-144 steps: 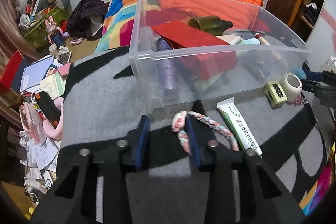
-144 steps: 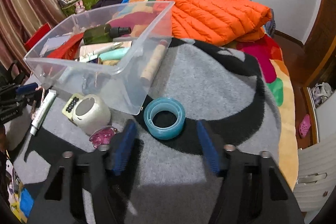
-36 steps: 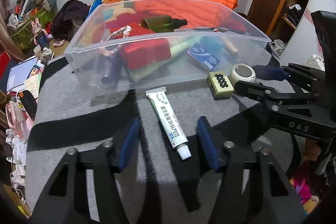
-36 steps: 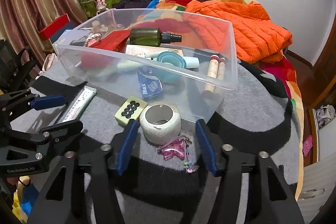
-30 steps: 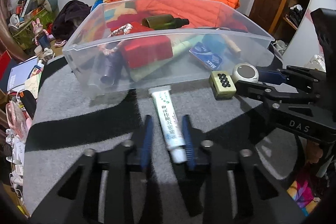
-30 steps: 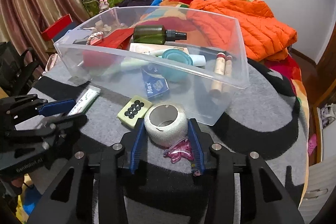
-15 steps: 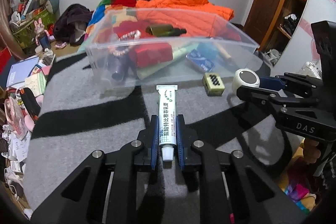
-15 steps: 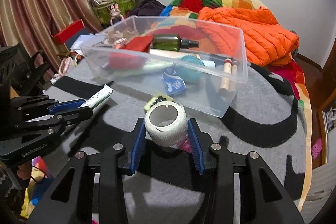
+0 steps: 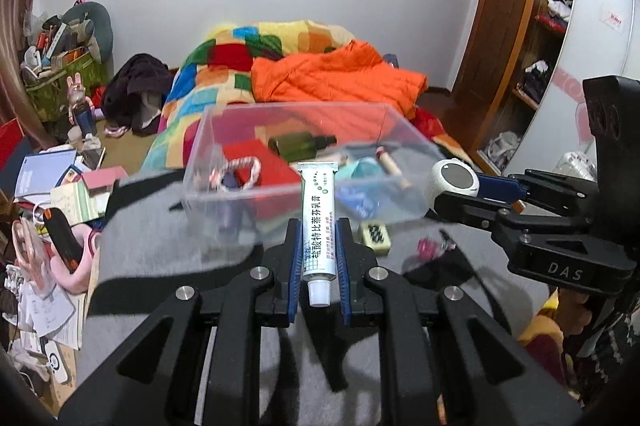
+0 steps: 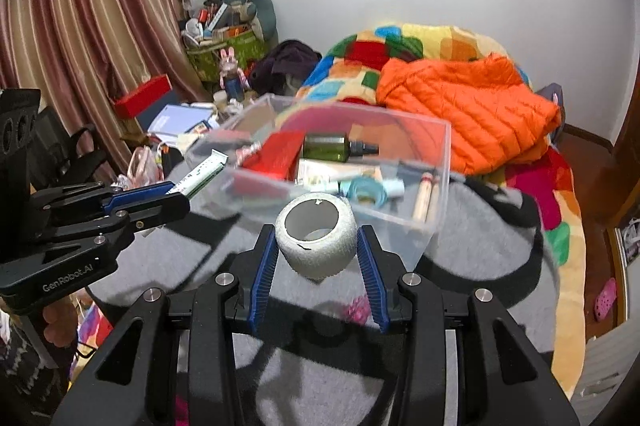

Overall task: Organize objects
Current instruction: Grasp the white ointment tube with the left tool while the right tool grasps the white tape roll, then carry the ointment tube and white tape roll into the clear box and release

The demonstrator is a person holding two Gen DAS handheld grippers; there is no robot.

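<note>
The left tongs (image 9: 318,226) pinch a white ointment tube (image 9: 319,216) between their blue pads, cap end toward the camera and crimped end pointing forward, so its long axis runs straight along the fingers toward the clear plastic bin (image 9: 256,192). The right tongs (image 10: 317,246) clamp a white roll of bandage tape (image 10: 316,234) by its sides, hollow core facing up. Both loads hang clear above the grey-and-black blanket (image 9: 160,238), and the bin lies directly ahead of and below each, its near rim just past the fingertips. Neither hand looks clearly nearer. The next move, as I judge it, is forward over that rim, then release. A small yellow-green box (image 9: 374,234) and a pink trinket (image 10: 356,306) remain on the blanket.
</note>
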